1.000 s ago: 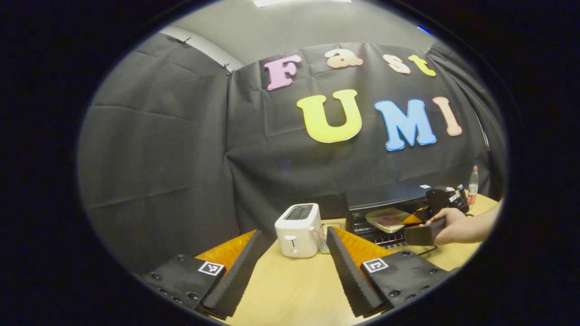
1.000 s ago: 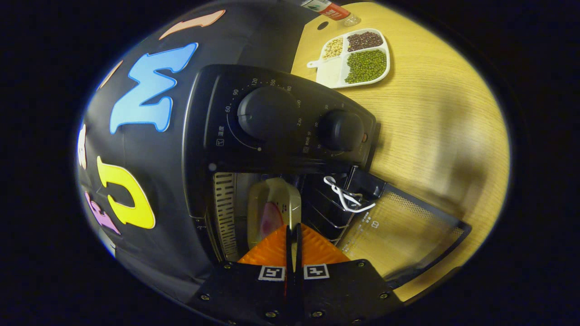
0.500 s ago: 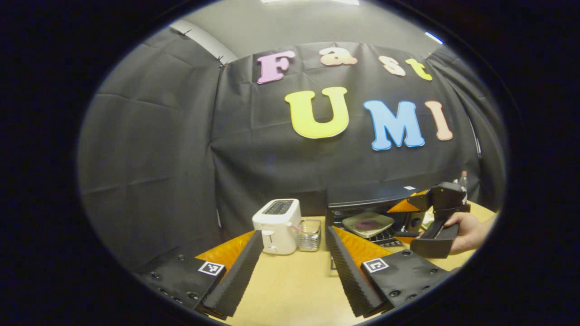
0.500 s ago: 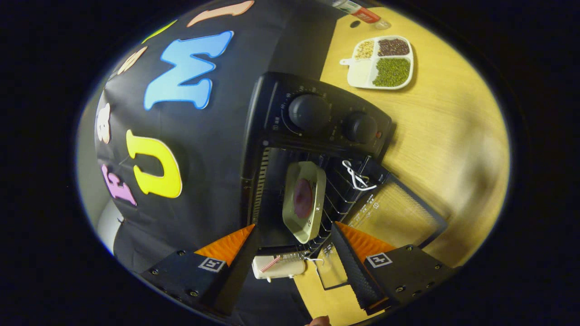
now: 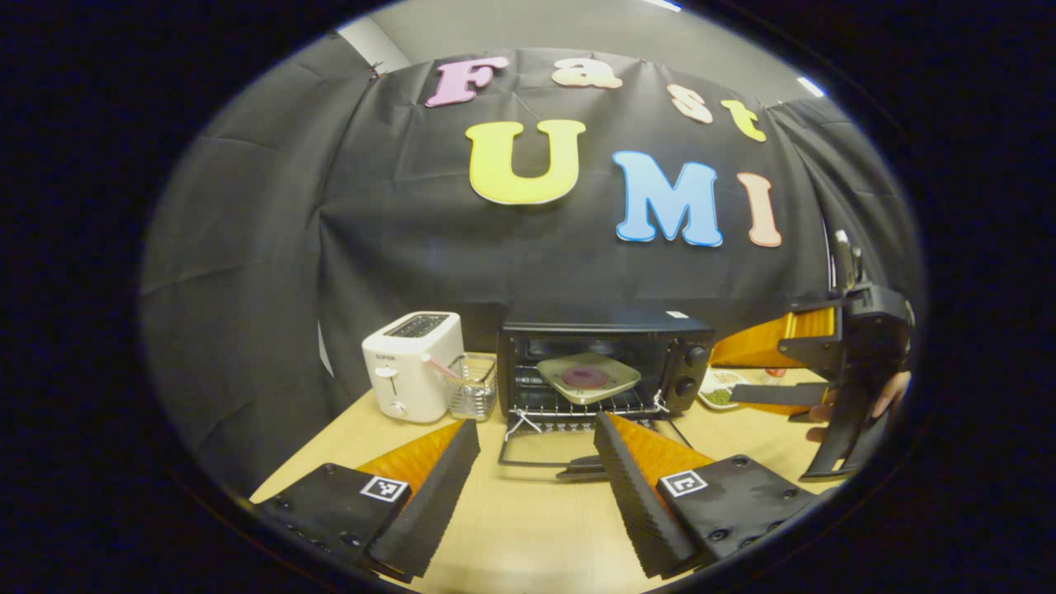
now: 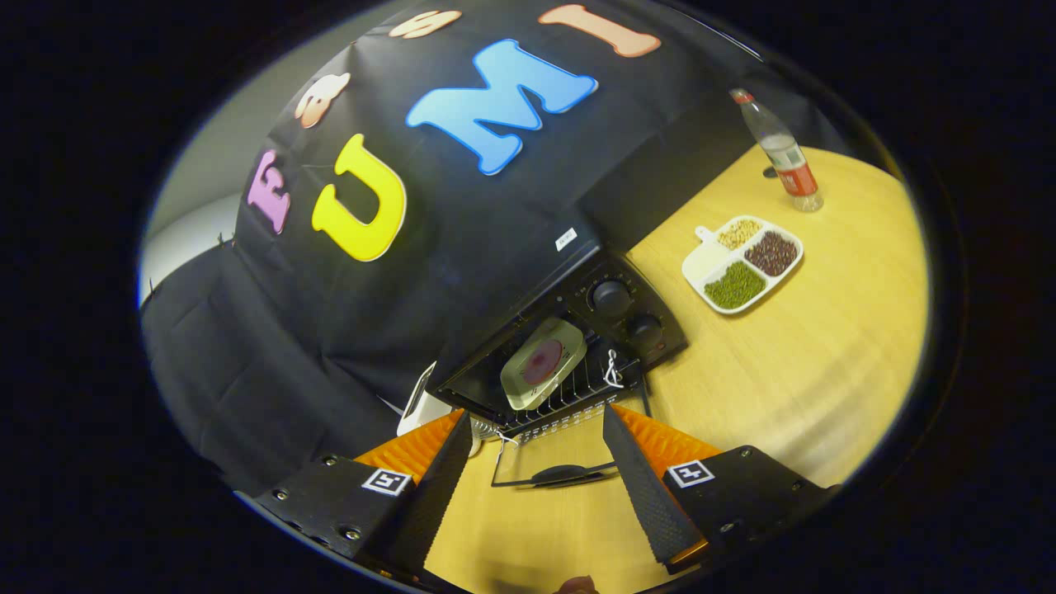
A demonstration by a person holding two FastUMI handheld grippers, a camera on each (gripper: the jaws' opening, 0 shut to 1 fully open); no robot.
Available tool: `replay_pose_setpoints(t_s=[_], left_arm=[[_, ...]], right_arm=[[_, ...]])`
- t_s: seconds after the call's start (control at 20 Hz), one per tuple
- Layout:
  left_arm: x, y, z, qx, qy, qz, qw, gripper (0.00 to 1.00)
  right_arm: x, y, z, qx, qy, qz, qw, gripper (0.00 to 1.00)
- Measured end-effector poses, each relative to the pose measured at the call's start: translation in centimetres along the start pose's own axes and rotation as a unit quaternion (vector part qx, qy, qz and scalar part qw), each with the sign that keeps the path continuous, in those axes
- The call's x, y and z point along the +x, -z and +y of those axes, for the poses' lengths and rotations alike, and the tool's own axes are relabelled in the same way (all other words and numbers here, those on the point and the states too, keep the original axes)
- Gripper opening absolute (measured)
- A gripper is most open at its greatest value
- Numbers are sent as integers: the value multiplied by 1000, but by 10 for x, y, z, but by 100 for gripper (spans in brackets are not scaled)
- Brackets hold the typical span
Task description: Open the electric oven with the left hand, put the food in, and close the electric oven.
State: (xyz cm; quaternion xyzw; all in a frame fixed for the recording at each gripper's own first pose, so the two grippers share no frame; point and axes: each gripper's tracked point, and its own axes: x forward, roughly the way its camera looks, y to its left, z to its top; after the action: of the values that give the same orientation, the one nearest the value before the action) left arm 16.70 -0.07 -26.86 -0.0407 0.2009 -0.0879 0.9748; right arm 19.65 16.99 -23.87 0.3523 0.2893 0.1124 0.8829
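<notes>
inside, plate (image 5: 587,377) sits near the rack edge; oven door (image 5: 549,450) down.

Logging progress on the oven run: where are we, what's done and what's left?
Done: the oven is open, its door folded down flat, and the plate of food sits on the rack inside. In hand: nothing; the left tool and right tool are both open and empty. Left: closing the door.

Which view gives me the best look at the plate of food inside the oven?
The left gripper view: it faces the open oven level, with the plate of food on the rack. The right gripper view shows that plate tilted, seen from above.
</notes>
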Motion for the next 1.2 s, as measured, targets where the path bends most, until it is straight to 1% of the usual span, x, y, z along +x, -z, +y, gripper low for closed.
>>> replay_pose_setpoints(t_s=[0.05, 0.1, 0.15, 0.2, 0.3, 0.35, 0.5, 0.7, 0.75, 0.8, 0.85, 0.95, 1.0, 1.05, 1.1, 1.15, 1.2], left_arm=[[3, 9, -9, 1, 7, 11, 1000, 96], [5, 18, -17, 2, 12, 23, 1000, 95], [9, 27, -24, 4, 18, 35, 999, 100], [13, 37, -31, 5, 25, 44, 999, 95], [20, 53, -46, 4, 39, 64, 997, 95], [26, 61, -53, 2, 45, 72, 996, 100], [41, 83, -64, 6, 52, 99, 994, 100], [68, 109, -66, 16, 41, 135, 990, 100], [73, 119, -68, 14, 39, 150, 988, 100], [79, 128, -68, 13, 37, 164, 986, 96], [84, 136, -69, 12, 35, 175, 984, 100], [89, 150, -69, 15, 31, 194, 980, 100], [94, 156, -69, 16, 30, 201, 979, 92], [99, 161, -69, 15, 29, 207, 978, 96], [103, 164, -70, 15, 28, 211, 977, 96], [107, 167, -71, 17, 27, 214, 976, 100], [110, 167, -69, 26, 22, 214, 976, 96]], right_arm=[[-11, -4, -4, -16, 7, -8, 1000, 98], [-23, -7, -8, -31, 11, -16, 999, 98], [-34, -11, -13, -45, 20, -23, 999, 98], [-45, -14, -18, -61, 28, -32, 997, 97], [-66, -23, -33, -97, 53, -51, 993, 98], [-75, -27, -41, -118, 66, -61, 989, 98], [-100, -39, -61, -180, 107, -85, 974, 98], [-136, -61, -77, -246, 152, -128, 949, 98], [-148, -67, -80, -258, 164, -137, 942, 97], [-158, -77, -80, -267, 173, -146, 937, 98], [-165, -81, -80, -275, 183, -154, 931, 98], [-172, -87, -83, -294, 203, -165, 919, 98], [-174, -89, -81, -302, 207, -168, 915, 98], [-176, -90, -81, -309, 211, -170, 911, 98], [-178, -93, -81, -316, 217, -172, 907, 98], [-179, -95, -82, -321, 223, -172, 904, 98], [-180, -95, -82, -323, 229, -171, 902, 98]])
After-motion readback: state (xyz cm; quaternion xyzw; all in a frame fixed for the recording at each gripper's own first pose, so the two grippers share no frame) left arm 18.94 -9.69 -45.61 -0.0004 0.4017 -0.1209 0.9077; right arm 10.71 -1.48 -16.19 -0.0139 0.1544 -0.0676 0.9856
